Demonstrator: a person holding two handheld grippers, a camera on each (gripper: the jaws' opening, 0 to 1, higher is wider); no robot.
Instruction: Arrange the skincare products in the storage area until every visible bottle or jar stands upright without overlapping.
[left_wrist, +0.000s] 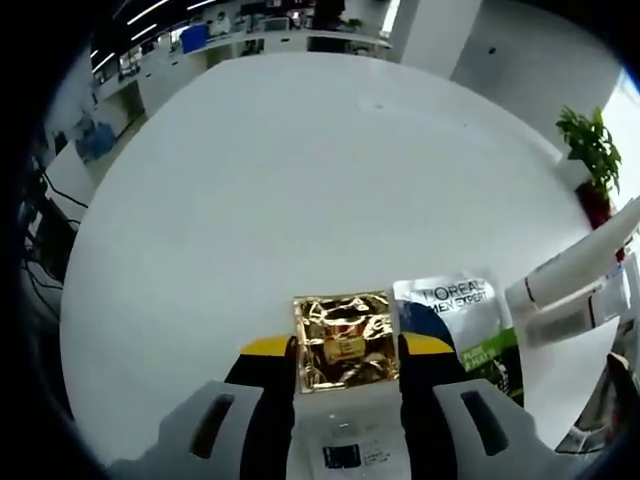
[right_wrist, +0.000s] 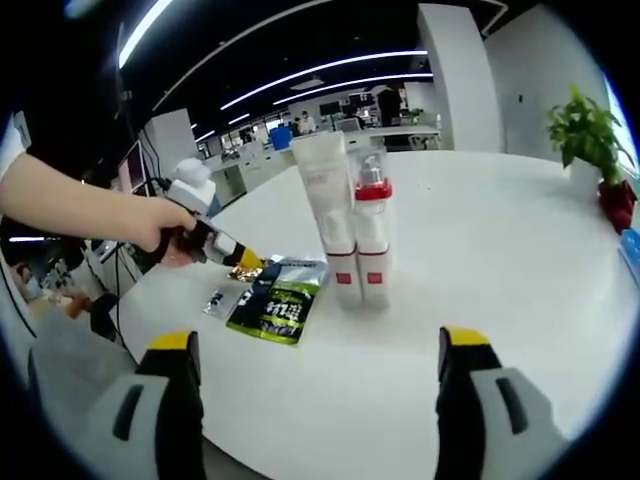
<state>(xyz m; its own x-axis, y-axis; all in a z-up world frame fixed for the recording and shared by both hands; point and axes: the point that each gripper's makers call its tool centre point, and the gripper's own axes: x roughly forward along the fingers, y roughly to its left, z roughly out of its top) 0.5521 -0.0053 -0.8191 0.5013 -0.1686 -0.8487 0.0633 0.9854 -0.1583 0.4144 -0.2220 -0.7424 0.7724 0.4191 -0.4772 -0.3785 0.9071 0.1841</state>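
My left gripper (left_wrist: 347, 352) is shut on a square gold foil sachet (left_wrist: 345, 330), held just above the white table. Below it lies a small silver sachet (left_wrist: 345, 452). A green and black L'Oreal sachet (left_wrist: 468, 318) lies flat to its right. In the right gripper view a white tube (right_wrist: 325, 200) and a white bottle with a red band (right_wrist: 372, 225) stand upright side by side, touching. The L'Oreal sachet (right_wrist: 275, 298) lies left of them. My right gripper (right_wrist: 318, 355) hangs wide open in front of them, holding nothing. A hand carries the left gripper (right_wrist: 205, 238) at the gold sachet (right_wrist: 243, 267).
The round white table (left_wrist: 280, 180) stretches far beyond the products. A potted plant in a red pot (right_wrist: 590, 140) stands at its far right edge. Office desks and screens fill the background. A small silver sachet (right_wrist: 215, 300) lies by the table's left edge.
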